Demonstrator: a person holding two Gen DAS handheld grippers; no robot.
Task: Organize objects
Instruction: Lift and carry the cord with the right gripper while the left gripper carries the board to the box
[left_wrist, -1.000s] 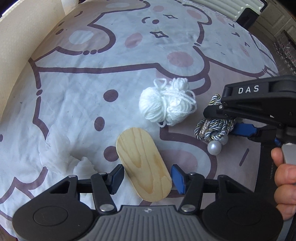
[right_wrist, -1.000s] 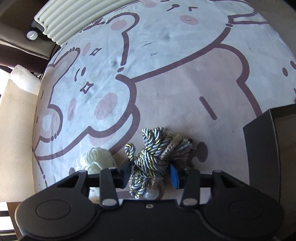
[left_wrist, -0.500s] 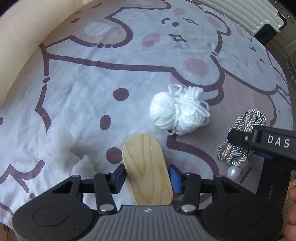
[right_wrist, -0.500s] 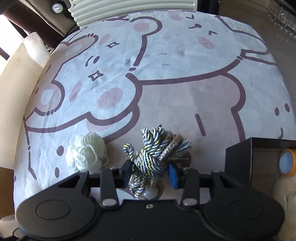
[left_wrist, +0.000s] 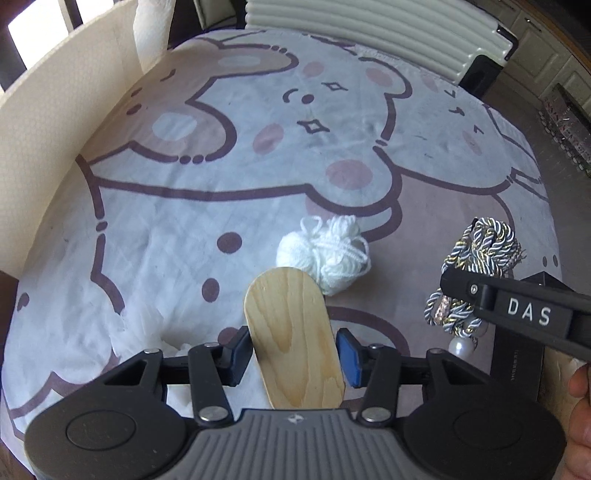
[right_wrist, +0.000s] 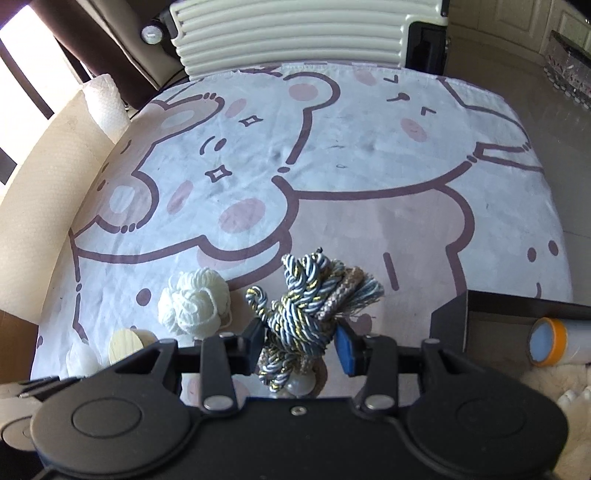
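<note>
Left hand-held gripper (left_wrist: 293, 350): blue pads closed on one flat oval plank of pale smooth wood (left_wrist: 293, 332), lifted above the bed. Right hand-held gripper (right_wrist: 301, 343): narrow, clamped on one knotted bundle of twisted blue, silver and gold cord (right_wrist: 303, 314), glossy, with round pearl beads (right_wrist: 299, 386) hanging below. Farther out, on the soft bedspread with cartoon bear print (left_wrist: 221, 206): one fluffy ball of white yarn (left_wrist: 325, 254). At right, one open black box (right_wrist: 448, 321).

Oval wood board (left_wrist: 295, 332) & twisted cord bundle (right_wrist: 299, 325), both gripped.
</note>
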